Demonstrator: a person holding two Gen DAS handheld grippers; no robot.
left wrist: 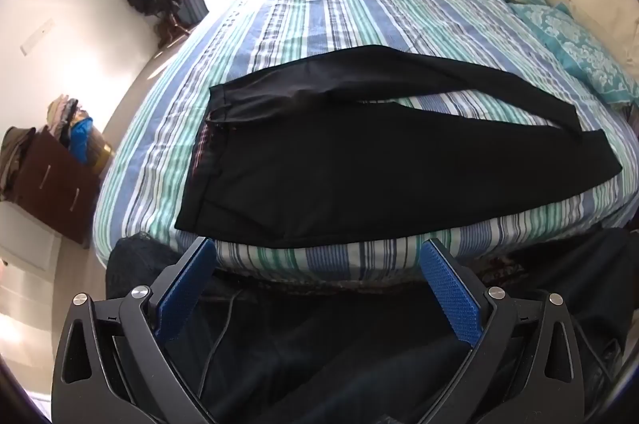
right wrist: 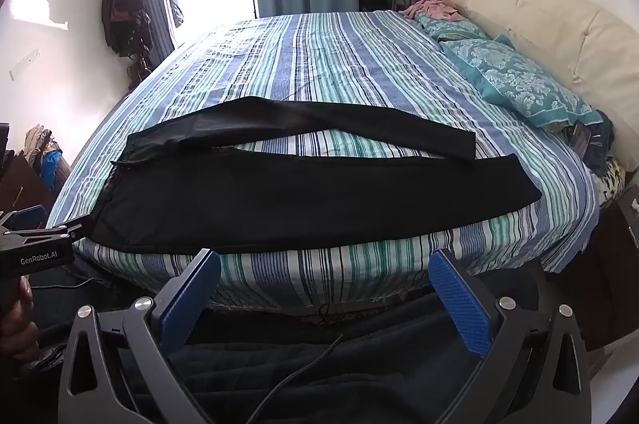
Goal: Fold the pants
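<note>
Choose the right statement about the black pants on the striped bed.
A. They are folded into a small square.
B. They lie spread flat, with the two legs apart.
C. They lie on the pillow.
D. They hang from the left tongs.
B: the black pants lie flat on the striped bed, with a strip of sheet showing between the two legs, and both tongs, left and right, stand open and hold nothing.

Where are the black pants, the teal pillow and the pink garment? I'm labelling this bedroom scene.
black pants (right wrist: 303,200): right wrist view, on the nearer leg.
teal pillow (right wrist: 519,84): right wrist view, on its patterned top.
pink garment (right wrist: 435,6): right wrist view, on the crumpled middle.
</note>
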